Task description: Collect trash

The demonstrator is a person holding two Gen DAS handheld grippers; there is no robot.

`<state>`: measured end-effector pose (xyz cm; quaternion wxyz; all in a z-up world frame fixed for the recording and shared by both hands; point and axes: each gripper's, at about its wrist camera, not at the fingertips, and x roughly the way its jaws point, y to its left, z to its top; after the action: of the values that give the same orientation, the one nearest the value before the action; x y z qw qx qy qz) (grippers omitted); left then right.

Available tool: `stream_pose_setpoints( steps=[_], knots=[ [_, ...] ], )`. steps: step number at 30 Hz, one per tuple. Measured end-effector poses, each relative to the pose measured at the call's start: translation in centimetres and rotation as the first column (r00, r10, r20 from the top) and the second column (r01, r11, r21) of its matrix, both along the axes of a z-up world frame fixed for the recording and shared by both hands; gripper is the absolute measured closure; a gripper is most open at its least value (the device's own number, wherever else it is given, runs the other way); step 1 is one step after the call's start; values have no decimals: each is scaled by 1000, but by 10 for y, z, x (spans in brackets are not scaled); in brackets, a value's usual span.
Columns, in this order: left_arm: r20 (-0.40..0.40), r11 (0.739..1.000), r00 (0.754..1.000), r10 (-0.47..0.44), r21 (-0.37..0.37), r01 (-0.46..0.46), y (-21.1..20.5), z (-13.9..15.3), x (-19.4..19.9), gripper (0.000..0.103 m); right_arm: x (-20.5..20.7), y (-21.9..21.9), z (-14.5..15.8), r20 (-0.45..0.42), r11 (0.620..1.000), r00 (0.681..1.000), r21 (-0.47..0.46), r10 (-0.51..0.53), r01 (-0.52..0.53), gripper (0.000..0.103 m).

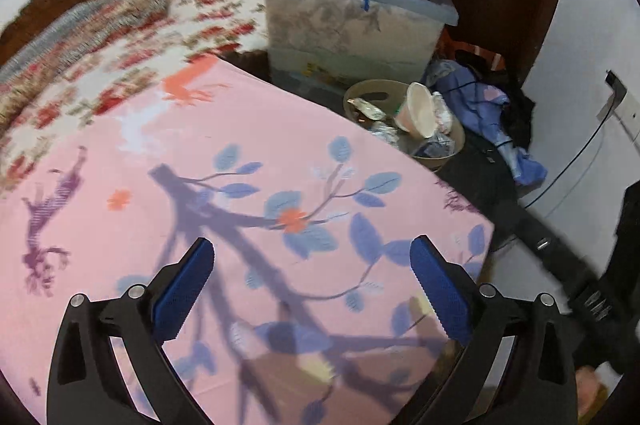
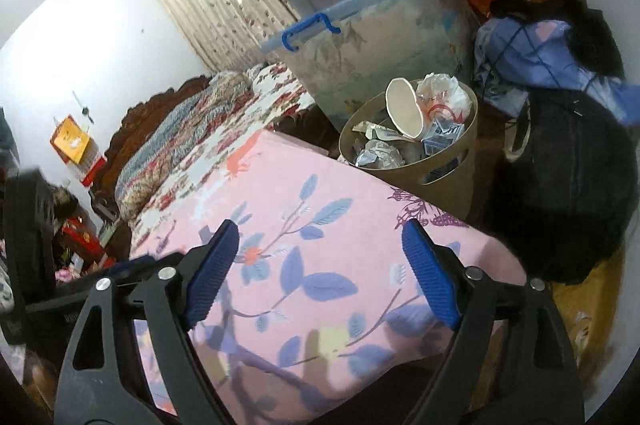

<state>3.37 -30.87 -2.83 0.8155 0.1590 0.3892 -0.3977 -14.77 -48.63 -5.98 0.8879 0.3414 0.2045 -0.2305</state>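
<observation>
The right wrist view takes in the room's far side: a white wall, a carved dark headboard point(image 2: 160, 105), an orange box point(image 2: 70, 141) hanging on the wall and red boxes point(image 2: 82, 239) low at the left. The left wrist view shows none of these, but it catches a white wall socket point(image 1: 618, 97) with a black cable point(image 1: 576, 161) running down from it. Both views show the pink leaf-printed sheet point(image 1: 240, 185) on the bed, the stacked clear storage bins point(image 1: 356, 29) with a blue handle, and the tan trash basket point(image 1: 452, 155) on the floor just off the bed's far right corner.

The basket holds a white paper cup point(image 2: 404, 109) tilted on its side, a crumpled white plastic bag point(image 2: 444, 93), foil wrappers point(image 2: 376, 151) and a small blue-printed carton point(image 2: 442, 139). It lies well beyond both pairs of jaws, ahead and to the right.

The left gripper point(image 1: 312, 289) hangs over the sheet, angled steeply down, its jaws spread wide with nothing between the blue pads. The right gripper point(image 2: 320, 273) points less steeply over the bed's near corner, its jaws likewise wide apart and empty. A dark blurred bar point(image 1: 568, 265) crosses the left view's right edge.
</observation>
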Motion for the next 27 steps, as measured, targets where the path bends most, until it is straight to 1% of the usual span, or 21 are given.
stream_pose_setpoints(
  steps=[3, 6, 9, 11, 13, 17, 22, 24, 27],
  knots=[
    [48, 999, 998, 36, 7, -37, 16, 7, -4, 9, -2, 11, 11, 26, 1000, 1000, -4, -5, 5, 11],
    [87, 998, 994, 67, 8, -68, 29, 12, -7, 8, -3, 25, 20, 37, 1000, 999, -20, -14, 15, 7],
    [121, 997, 990, 79, 1, -79, 41, 17, -12, 8, -5, 35, 28, 51, 999, 998, -36, -29, 31, 3],
    [133, 996, 987, 87, -4, -87, 47, 20, -15, 8, -6, 41, 32, 48, 997, 998, -53, -46, 48, 3],
    [155, 995, 983, 95, -13, -94, 53, 24, -19, 8, -5, 46, 35, 49, 998, 998, -54, -38, 41, 3],
    [214, 993, 969, 121, -21, -119, 59, 34, -27, 8, -8, 53, 40, 54, 997, 998, -61, -38, 41, 3],
    [262, 987, 951, 162, -27, -160, 66, 46, -31, 8, -14, 58, 46, 69, 994, 996, -85, -57, 63, 3],
    [303, 982, 935, 186, -26, -187, 67, 51, -35, 8, -17, 58, 47, 74, 994, 995, -90, -61, 67, 3],
    [342, 979, 919, 197, -28, -200, 67, 57, -41, 8, -20, 58, 49, 83, 993, 994, -91, -69, 77, 3]
  ],
)
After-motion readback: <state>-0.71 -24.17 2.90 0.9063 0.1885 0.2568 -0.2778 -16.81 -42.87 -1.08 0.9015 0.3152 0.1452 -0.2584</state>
